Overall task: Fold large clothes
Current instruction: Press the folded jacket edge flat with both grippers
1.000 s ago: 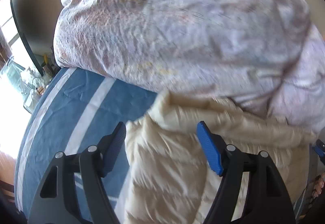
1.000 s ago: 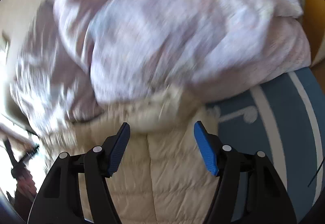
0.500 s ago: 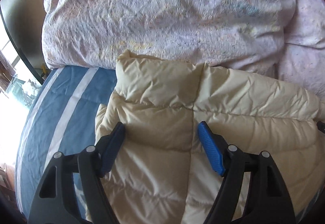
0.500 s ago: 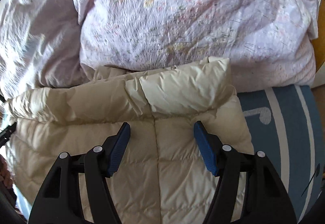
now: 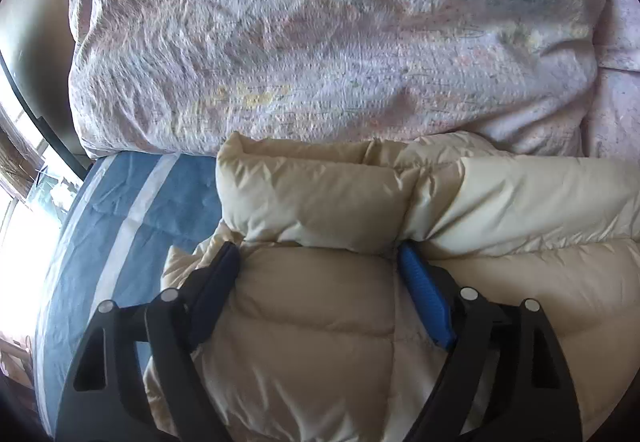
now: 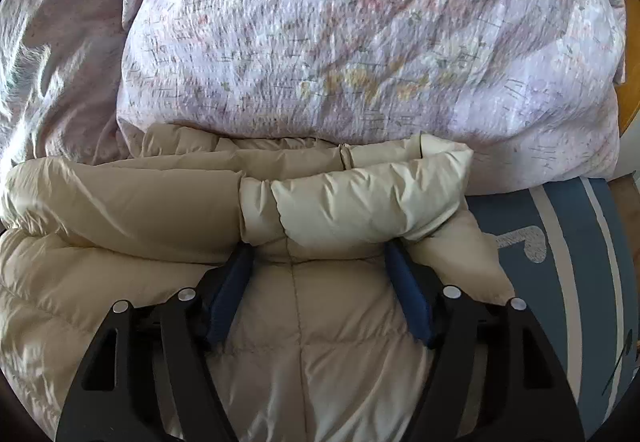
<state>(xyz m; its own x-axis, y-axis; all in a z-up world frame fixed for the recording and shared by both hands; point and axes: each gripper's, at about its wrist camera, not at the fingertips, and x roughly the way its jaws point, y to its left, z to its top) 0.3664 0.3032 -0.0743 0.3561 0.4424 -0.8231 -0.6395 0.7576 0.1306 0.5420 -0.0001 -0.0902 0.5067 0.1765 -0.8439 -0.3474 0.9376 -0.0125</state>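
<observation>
On the bed, a cream puffer jacket lies spread over a blue sheet with white stripes, its far edge rolled into a thick fold that butts against a heaped floral duvet. At the jacket's left end, the left gripper presses down into the padding with its jaws wide, the blue pads tucked just under the rolled fold with a bulge of jacket between them. At the right end, the right gripper sits the same way, jaws spread wide, pads sunk into the quilting beneath the fold, nothing pinched.
</observation>
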